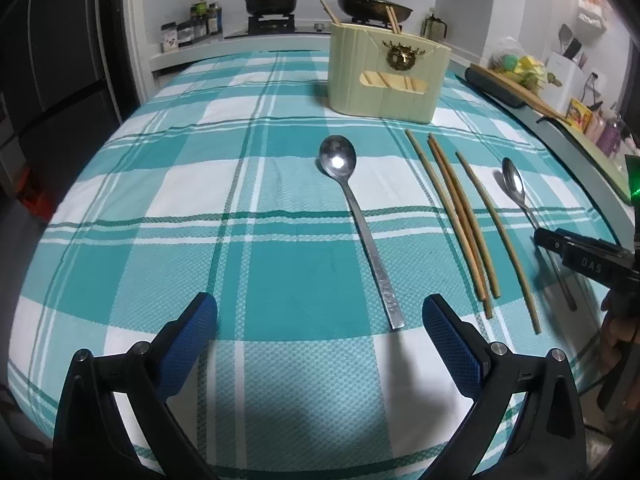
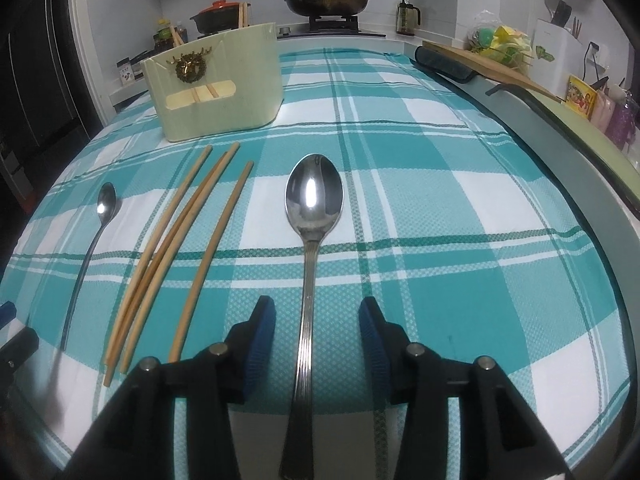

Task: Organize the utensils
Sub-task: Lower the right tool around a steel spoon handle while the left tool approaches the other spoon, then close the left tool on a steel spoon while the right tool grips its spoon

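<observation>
1. Your checked teal tablecloth (image 1: 132,208) covers the table.
2. The pale green utensil holder (image 1: 386,76) stands upright at the far side, chopsticks poking from its top.
3. Your left gripper (image 1: 320,316) hovers with jaws wide apart, holding nothing; the long-handled spoon (image 1: 362,226) ends just between them.
4. Your right gripper (image 2: 316,322) is parted, straddling the ribbed-handle spoon (image 2: 310,264) without touching.
5. Four loose chopsticks (image 2: 176,256) lie between the spoons.

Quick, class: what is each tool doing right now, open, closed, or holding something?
Left tool: open, holding nothing.
Right tool: open, astride the big spoon, not gripping it.
</observation>
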A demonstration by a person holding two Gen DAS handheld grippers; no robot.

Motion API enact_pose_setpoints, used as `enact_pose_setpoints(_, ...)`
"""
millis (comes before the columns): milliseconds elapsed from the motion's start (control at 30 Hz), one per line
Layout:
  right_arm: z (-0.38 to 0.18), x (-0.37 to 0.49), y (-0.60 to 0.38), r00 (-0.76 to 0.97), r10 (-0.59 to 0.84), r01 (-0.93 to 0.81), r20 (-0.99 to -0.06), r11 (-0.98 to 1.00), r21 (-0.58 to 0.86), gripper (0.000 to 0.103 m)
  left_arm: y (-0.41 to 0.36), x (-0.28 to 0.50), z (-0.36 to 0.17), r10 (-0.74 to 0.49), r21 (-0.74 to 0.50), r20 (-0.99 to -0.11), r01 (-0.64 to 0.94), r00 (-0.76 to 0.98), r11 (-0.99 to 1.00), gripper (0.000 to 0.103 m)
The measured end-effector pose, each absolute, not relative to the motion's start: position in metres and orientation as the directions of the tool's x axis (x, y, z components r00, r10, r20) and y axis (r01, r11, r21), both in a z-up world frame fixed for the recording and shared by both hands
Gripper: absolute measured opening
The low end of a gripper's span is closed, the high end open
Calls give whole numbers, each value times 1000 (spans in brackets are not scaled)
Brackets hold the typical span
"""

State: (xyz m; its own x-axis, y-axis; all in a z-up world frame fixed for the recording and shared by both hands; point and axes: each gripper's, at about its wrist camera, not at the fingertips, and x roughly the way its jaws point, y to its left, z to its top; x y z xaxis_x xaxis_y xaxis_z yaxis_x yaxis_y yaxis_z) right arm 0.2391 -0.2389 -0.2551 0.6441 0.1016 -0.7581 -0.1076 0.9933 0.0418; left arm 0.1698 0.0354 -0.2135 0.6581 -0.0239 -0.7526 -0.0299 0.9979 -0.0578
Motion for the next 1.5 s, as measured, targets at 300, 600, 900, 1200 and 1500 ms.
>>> enact_pose_setpoints(300, -255, 246, -238, 626, 93, -132, -774, 991, 13, 46, 44, 206, -207, -91, -119, -780, -4, 619, 993, 102)
enact_pose_setpoints(600, -254, 273, -236, 609, 111, -163, -785, 986, 12, 50, 41, 268, -213, -65, -91, -809, -14, 584, 996, 102)
enact_pose_setpoints(900, -254, 312, -223, 600, 112, -203, -792, 979, -15, 57, 31, 312, -236, -31, -73, -848, -59, 530, 996, 101)
enact_pose_setpoints(1200, -253, 336, -215, 619, 105, -208, -779, 977, -34, 42, 24, 324, -229, -16, -35, -806, -20, 592, 999, 37)
enact_pose_setpoints(1500, -231, 318, -227, 688, 171, -204, -706, 978, 38, 42, 39, 311, -204, -118, -148, -750, 9, 651, 989, 36)
